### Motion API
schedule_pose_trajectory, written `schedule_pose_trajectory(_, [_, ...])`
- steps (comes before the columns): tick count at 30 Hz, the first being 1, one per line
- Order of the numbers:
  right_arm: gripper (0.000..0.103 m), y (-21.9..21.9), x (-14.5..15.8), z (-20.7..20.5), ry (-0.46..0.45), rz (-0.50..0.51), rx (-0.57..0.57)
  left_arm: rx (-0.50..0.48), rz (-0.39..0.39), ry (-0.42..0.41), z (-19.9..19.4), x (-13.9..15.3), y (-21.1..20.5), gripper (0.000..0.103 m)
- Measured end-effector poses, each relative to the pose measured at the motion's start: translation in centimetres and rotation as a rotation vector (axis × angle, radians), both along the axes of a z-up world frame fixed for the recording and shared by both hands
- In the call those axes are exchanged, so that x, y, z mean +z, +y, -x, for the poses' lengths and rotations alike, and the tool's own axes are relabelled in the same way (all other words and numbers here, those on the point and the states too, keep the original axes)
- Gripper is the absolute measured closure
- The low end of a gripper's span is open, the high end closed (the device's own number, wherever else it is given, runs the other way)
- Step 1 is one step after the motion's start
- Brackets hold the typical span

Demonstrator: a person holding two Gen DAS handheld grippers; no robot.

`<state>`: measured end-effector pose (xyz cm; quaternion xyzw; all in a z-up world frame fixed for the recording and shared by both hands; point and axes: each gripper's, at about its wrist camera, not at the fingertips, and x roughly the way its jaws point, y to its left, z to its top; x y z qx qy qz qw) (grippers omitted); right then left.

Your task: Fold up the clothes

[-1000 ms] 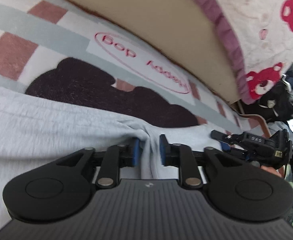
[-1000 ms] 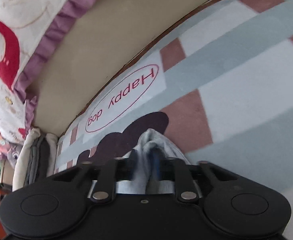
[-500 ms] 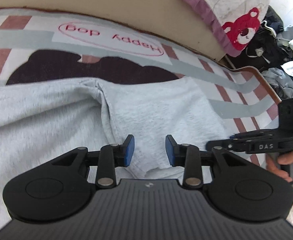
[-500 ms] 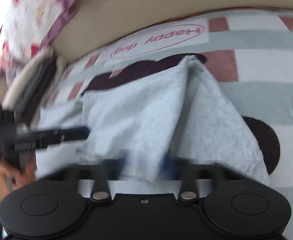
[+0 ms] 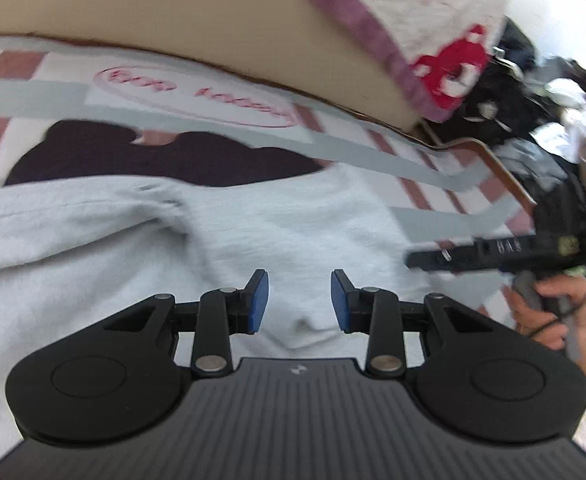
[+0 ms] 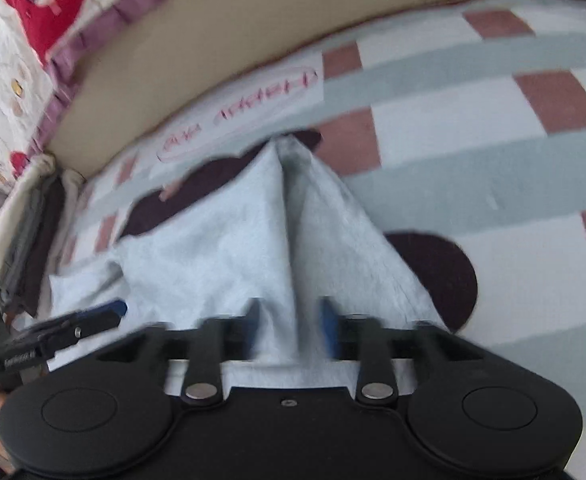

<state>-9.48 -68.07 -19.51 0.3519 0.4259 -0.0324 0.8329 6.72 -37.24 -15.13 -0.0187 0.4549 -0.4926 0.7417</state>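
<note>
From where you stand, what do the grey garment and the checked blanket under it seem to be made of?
Grey garment: probably soft cotton knit, matte and faintly flecked, creasing loosely. Checked blanket: apparently fleece or plush, with a fuzzy matte nap. The blur leaves both uncertain.

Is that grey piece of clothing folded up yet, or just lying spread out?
Partly folded: the grey garment lies on the checked blanket with one flap doubled over along a raised crease, still rumpled, not a finished bundle.

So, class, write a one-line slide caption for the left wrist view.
Open left claw hovers over a light grey garment on a checked blanket.
</note>
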Motion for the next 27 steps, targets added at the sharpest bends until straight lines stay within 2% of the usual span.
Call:
schedule_pose_trajectory(3, [0.047,-0.1,-0.8,-0.8,-0.011,-0.057,0.006,-0.059,-0.029,-0.038,1.1,0.4,-1.2,0.07])
schedule_pose_trajectory(4, [0.047,0.0,-1.0,-1.1,0.001,-0.043,0.012,-0.049,-0.071,-0.064,1.4,0.1,-1.6,0.07])
schedule_pose_trajectory(6, [0.071,0.8,-0.7,-1.3,0.041,0.061,-0.003,-0.036,-0.146,-0.091,1.9,-0.4,-2.2,0.07])
schedule_pose_trajectory(9, [0.073,0.9,0.5,-0.5,0.023,0.157,-0.072,-0.055,-0.268,-0.125,2.4,-0.7,-2.1,0.069])
schedule_pose_trajectory(12, [0.07,0.6,1.3,0.8,0.038,0.249,-0.198,-0.046,-0.245,-0.142,2.8,0.1,-1.5,0.061])
schedule_pose_trajectory(13, [0.07,0.4,1.5,1.5,0.039,0.241,-0.241,-0.043,-0.237,-0.147,3.0,0.4,-1.3,0.061])
schedule_pose_trajectory(14, [0.07,0.2,1.7,2.6,0.024,0.193,-0.28,-0.039,-0.23,-0.153,3.1,0.7,-1.1,0.061])
schedule_pose_trajectory(15, [0.064,0.1,1.8,3.7,0.005,0.134,-0.317,-0.036,-0.222,-0.159,3.3,0.9,-0.9,0.061])
schedule_pose_trajectory(16, [0.057,0.2,1.7,4.9,-0.013,0.063,-0.347,-0.033,-0.214,-0.165,3.4,1.2,-0.7,0.061])
schedule_pose_trajectory(17, [0.045,0.6,1.6,6.2,-0.032,-0.011,-0.383,-0.03,-0.206,-0.17,3.6,1.5,-0.5,0.061])
schedule_pose_trajectory(19, [0.043,1.8,1.3,8.8,-0.073,-0.159,-0.458,-0.023,-0.191,-0.182,3.9,2.0,-0.1,0.061])
schedule_pose_trajectory(22, [0.041,4.7,0.0,10.6,-0.067,-0.323,-0.511,-0.014,-0.168,-0.199,4.4,2.8,0.5,0.061])
schedule_pose_trajectory(24, [0.041,6.1,-1.0,10.3,-0.01,-0.369,-0.52,-0.023,-0.119,-0.209,4.6,3.3,0.1,0.061])
schedule_pose_trajectory(25, [0.041,6.7,-1.4,10.1,0.024,-0.36,-0.539,-0.035,-0.095,-0.211,4.6,3.4,-0.5,0.064])
schedule_pose_trajectory(27, [0.041,7.7,-2.0,9.8,0.068,-0.303,-0.59,-0.077,-0.099,-0.198,4.5,2.9,-2.0,0.069])
